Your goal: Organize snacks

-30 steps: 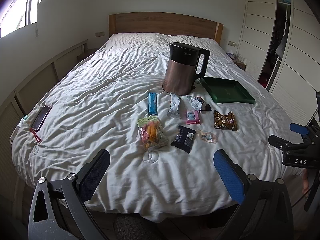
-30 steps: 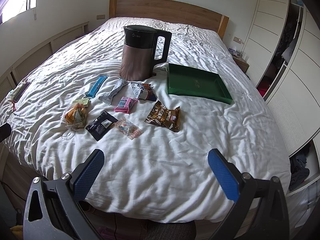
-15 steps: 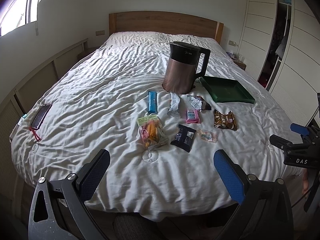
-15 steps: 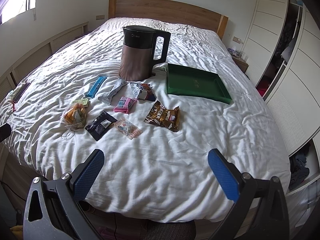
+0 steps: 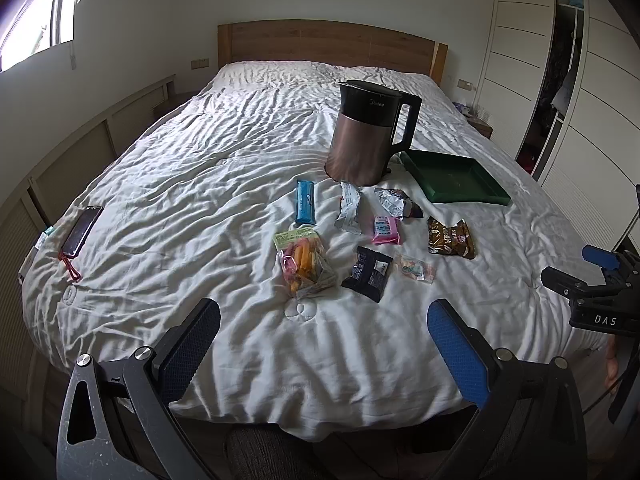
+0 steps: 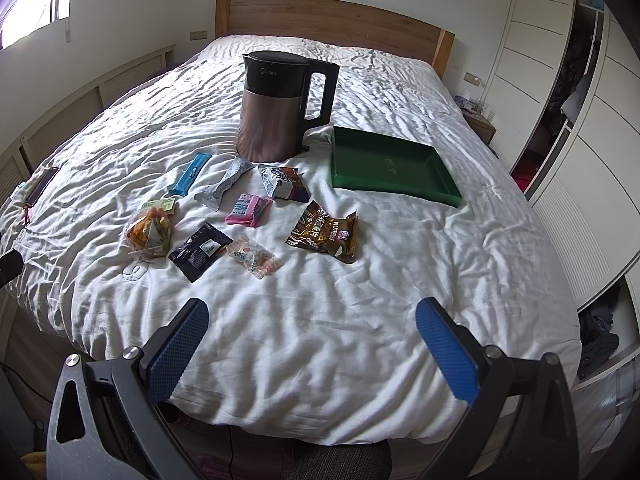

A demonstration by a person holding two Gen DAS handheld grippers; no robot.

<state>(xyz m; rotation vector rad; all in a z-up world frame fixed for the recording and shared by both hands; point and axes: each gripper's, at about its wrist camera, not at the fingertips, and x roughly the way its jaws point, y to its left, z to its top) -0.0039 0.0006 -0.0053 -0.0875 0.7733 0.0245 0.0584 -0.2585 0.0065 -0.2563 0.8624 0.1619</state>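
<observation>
Still nothing gathered: my left gripper (image 5: 324,336) and right gripper (image 6: 312,336) hang spread and empty over the bed's foot. The wrapped snacks lie scattered on the white quilt (image 6: 360,304), beside the empty dark-green rectangular tray (image 6: 448,194). Next, I'd reach the brown crinkled packet (image 6: 326,232) nearest it.

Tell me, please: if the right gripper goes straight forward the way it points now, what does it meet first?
Probably only the white bedsheet. The right gripper is open, above the near bed edge; the brown snack packet lies beyond, though depth is unclear.
</observation>
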